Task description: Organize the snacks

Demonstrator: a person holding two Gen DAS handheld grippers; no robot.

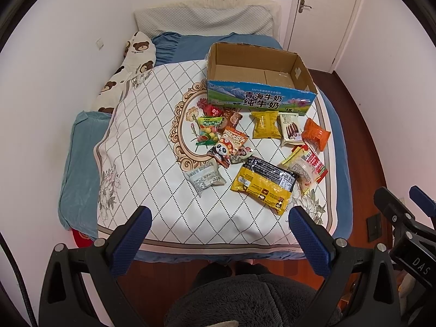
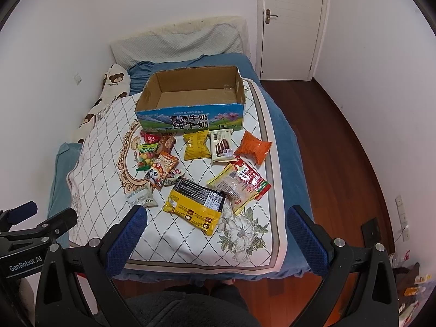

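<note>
An open, empty cardboard milk box point(image 1: 259, 100) point(image 2: 190, 121) stands on the bed's white quilted cover point(image 1: 152, 141) point(image 2: 103, 163). Several snack packets lie in front of it: a big yellow-and-black bag point(image 1: 263, 184) point(image 2: 194, 205), a small yellow bag point(image 1: 265, 125) point(image 2: 195, 145), a biscuit pack point(image 1: 291, 132) point(image 2: 222, 145), an orange packet point(image 1: 316, 135) point(image 2: 253, 147), a panda packet point(image 1: 229, 145) point(image 2: 159, 171) and a grey packet point(image 1: 204, 178) point(image 2: 141, 197). My left gripper point(image 1: 219, 218) and right gripper point(image 2: 216, 218) are open and empty, held back above the bed's near edge.
The bed fills a small room between white walls. Pillows point(image 1: 204, 21) and a bear-print cushion point(image 1: 136, 51) lie at its head. A closed door point(image 2: 291, 21) stands at the far right. Wooden floor point(image 2: 340, 150) runs along the bed's right side.
</note>
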